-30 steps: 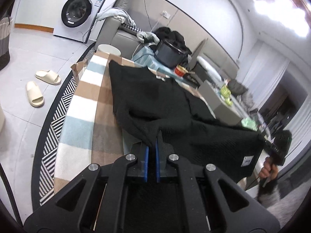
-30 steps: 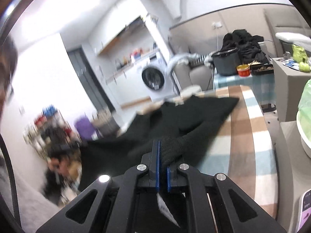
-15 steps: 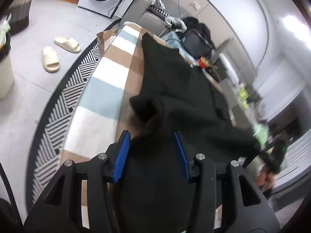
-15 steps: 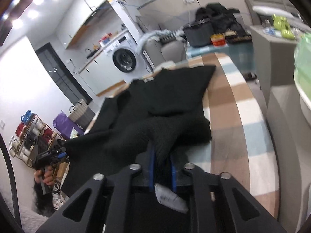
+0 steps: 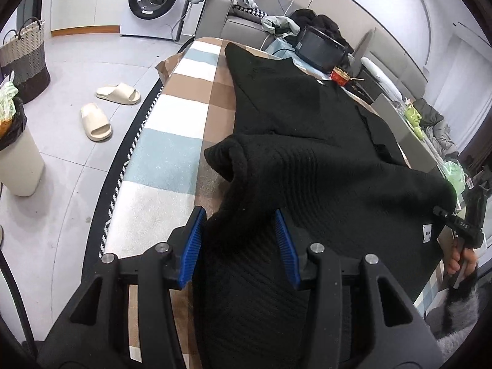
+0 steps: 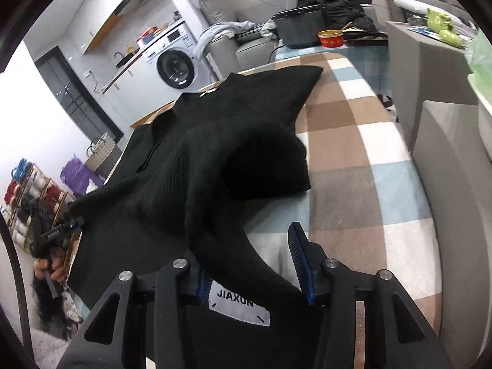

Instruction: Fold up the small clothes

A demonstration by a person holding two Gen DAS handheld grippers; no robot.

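A black knit sweater [image 5: 307, 123] lies spread on the checked table cover [image 5: 172, 153], its near hem folded up over the body. My left gripper [image 5: 239, 215] is low over the near edge; its jaws stand apart and are closing, with a loose ridge of the knit lying between the blue pads. In the right wrist view the sweater [image 6: 230, 123] shows from the other side, with a white label [image 6: 238, 307] near the fingers. My right gripper [image 6: 249, 252] is opening; a fold of the sweater runs between the jaws, clear of the right pad.
A washing machine [image 5: 153, 0], two slippers [image 5: 104, 107], a woven basket [image 5: 24, 55] and a bin [image 5: 15, 160] stand on the floor to the left. Beyond the table are a sofa with clothes, a black box [image 5: 319, 50] and a red bowl [image 6: 330, 38]. A grey cabinet [image 6: 446, 169] flanks the table.
Both grippers were shut on the sweater's hem, then opened and sank toward the table. The lifted hem has dropped onto the sweater's body.
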